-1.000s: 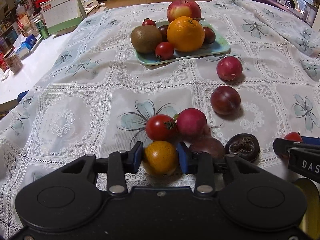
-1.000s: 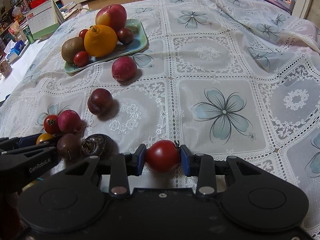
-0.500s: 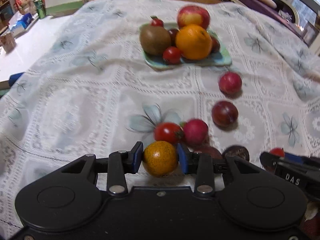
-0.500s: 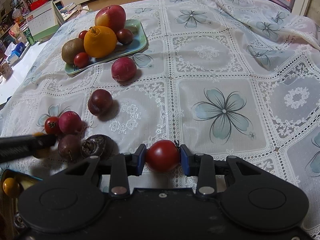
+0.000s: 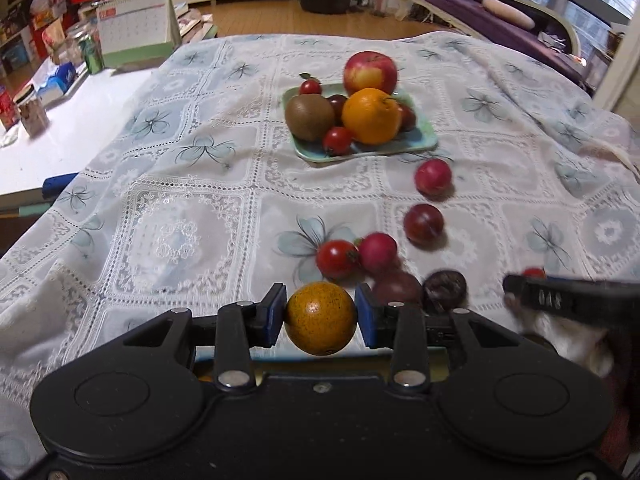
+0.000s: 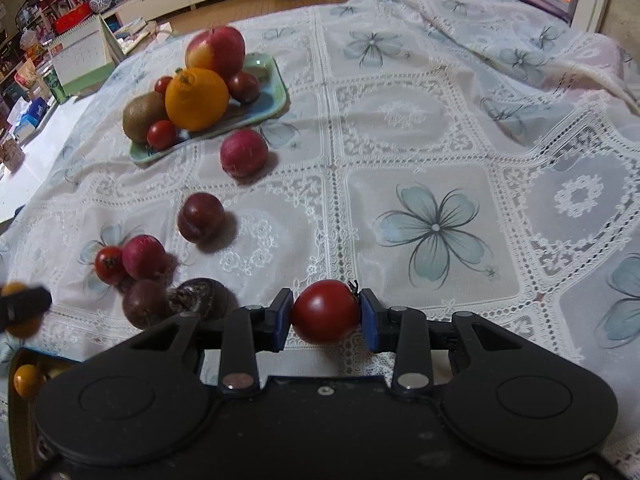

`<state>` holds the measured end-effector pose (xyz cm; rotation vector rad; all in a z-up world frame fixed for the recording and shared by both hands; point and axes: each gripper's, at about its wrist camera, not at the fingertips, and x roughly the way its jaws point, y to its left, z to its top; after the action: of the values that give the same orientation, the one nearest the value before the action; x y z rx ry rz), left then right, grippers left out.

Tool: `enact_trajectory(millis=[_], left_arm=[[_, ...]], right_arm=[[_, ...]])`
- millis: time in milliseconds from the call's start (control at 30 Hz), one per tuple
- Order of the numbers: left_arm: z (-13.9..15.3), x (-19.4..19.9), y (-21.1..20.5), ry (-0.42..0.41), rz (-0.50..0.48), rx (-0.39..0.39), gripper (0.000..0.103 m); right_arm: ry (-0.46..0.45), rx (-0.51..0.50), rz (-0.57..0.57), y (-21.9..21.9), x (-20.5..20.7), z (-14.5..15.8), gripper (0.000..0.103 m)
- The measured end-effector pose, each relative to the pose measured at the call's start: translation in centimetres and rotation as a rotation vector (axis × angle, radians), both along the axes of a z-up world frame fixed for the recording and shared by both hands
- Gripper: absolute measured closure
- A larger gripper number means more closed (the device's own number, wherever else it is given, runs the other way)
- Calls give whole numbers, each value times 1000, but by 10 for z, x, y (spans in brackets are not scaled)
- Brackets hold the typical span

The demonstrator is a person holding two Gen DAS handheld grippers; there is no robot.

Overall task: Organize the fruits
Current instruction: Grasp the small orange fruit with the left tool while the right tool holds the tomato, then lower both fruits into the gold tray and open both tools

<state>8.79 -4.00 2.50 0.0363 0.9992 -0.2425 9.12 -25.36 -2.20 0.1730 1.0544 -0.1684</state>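
The plate sits far back on the worktop, holding an apple behind an orange, a kiwi to their left. Nearer, 2 plums lie in a line on the cloth. The left tool holds a speckled fruit; the right tool holds a tomato. Left of it lies a cluster of 4 fruits.

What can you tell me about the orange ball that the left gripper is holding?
The orange-yellow fruit is round and smooth, shiny, with tiny dark speckles and a small dark dot low on it. The left gripper pinches it between two blue pads, one on each side. It looks lifted off the lace tablecloth.
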Motion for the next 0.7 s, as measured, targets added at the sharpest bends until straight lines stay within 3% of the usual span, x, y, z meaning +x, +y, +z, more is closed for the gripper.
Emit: enact_trajectory(millis=[400,700], left_arm=[[8,-59,9,-38,3,23,57],[1,-80,12,-27,29,25,57]], right_arm=[[-14,-53,45,29,-54,56,66],[53,-69,87,50,-96,62,66]])
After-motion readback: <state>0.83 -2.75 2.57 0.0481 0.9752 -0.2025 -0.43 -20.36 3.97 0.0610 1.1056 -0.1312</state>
